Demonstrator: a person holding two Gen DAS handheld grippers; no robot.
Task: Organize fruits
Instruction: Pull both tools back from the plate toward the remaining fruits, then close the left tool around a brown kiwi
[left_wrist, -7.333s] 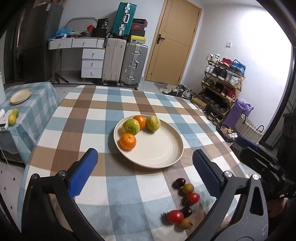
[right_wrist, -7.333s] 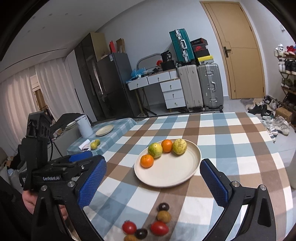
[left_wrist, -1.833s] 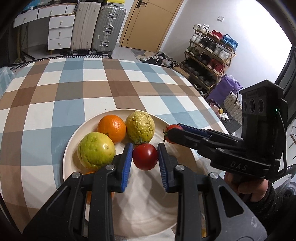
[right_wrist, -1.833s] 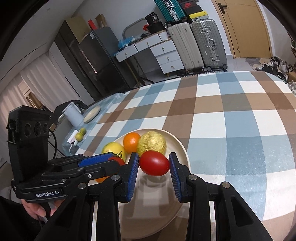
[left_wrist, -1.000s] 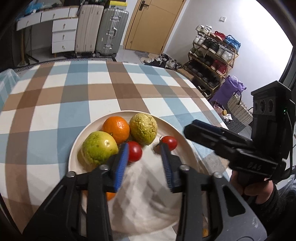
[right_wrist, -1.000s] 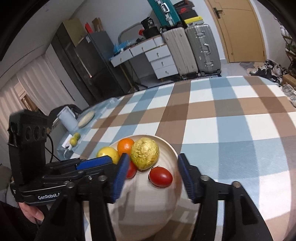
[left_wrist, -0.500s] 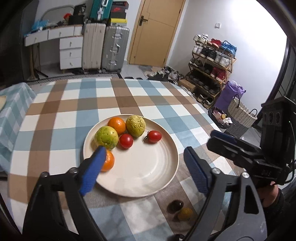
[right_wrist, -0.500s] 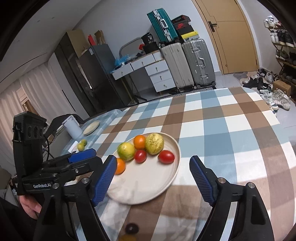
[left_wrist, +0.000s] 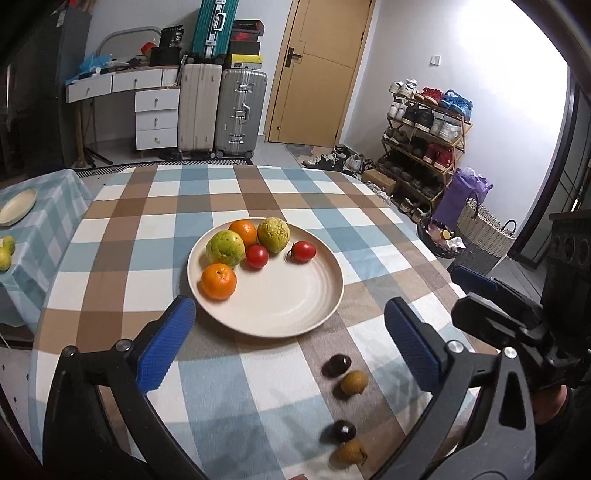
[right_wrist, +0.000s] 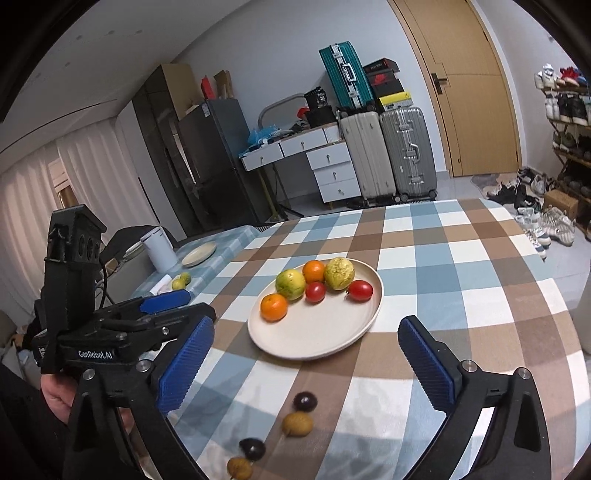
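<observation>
A cream plate (left_wrist: 295, 310) (right_wrist: 332, 339) on the checked tablecloth holds two oranges (left_wrist: 218, 280), two green-yellow fruits (left_wrist: 225, 248) and two red tomatoes (left_wrist: 302, 251) (right_wrist: 360, 290). Nearer me, on the cloth, lie two dark small fruits (left_wrist: 335, 365) (right_wrist: 305, 401) and two brownish ones (left_wrist: 354, 382) (right_wrist: 297, 423). My left gripper (left_wrist: 291, 343) hangs above the plate's near edge, jaws still opening, nothing between them. My right gripper (right_wrist: 314, 369) is likewise pulled back from the plate, jaws opening and empty. Each gripper shows at the side of the other's view, held by a hand.
A side table (left_wrist: 44, 225) at the left carries a small plate (left_wrist: 16, 202) and green fruits. Suitcases (left_wrist: 240, 110), a drawer unit, a door and a shoe rack (left_wrist: 424, 147) stand beyond the table. A basket (left_wrist: 480, 232) sits on the floor at the right.
Both grippers let go of a red tomato each onto the plate, opened wide and drew back and up from it. The small fruits on the cloth came into view.
</observation>
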